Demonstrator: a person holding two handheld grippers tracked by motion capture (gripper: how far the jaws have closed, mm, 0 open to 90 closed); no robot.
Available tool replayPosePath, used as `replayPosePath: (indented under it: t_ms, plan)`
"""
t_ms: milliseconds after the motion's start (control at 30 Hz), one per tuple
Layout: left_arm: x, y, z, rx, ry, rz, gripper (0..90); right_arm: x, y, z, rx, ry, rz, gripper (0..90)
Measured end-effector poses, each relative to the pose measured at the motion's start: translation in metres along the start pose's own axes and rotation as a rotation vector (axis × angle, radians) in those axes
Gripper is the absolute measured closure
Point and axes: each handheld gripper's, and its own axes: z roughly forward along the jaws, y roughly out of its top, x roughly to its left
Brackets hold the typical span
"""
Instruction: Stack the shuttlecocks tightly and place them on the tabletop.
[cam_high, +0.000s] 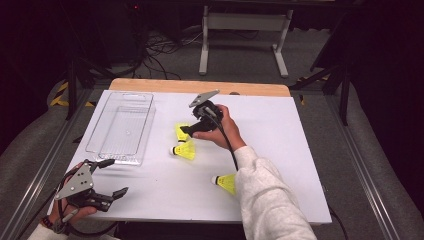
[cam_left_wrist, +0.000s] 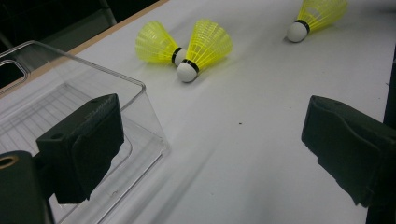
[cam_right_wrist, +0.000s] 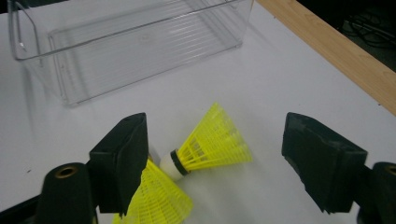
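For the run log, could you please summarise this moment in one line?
right tool open over two shuttlecocks | left tool open, idle | bin empty

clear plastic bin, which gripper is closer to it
Left. The left gripper sits just off the near end of the clear plastic bin, jaws open. The right gripper hovers farther off, over two yellow shuttlecocks beside it.
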Motion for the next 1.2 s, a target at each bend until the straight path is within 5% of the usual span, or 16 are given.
replayPosePath:
  t_ms: [400,600,800,1033,1200]
  plan:
    - [0.002,-0.002,-0.003,-0.01,-0.01,-0.014,6.6,-0.019,0.013,0.054,0.107,0.041,0.03,28.4]
    - [0.003,-0.003,-0.003,-0.005,-0.011,-0.017,6.6,-0.023,0.009,0.069,0.162,0.078,0.054,40.0]
    - [0.003,-0.003,-0.002,-0.001,-0.004,-0.018,6.7,-0.026,0.005,0.074,0.18,0.104,0.074,57.8]
    - [0.003,-0.003,-0.001,0.007,0.0,-0.023,6.8,-0.03,0.003,0.071,0.152,0.128,0.089,89.3]
    - [0.004,-0.003,0.0,0.008,0.0,-0.026,6.8,-0.029,0.007,0.06,0.115,0.128,0.08,90.0]
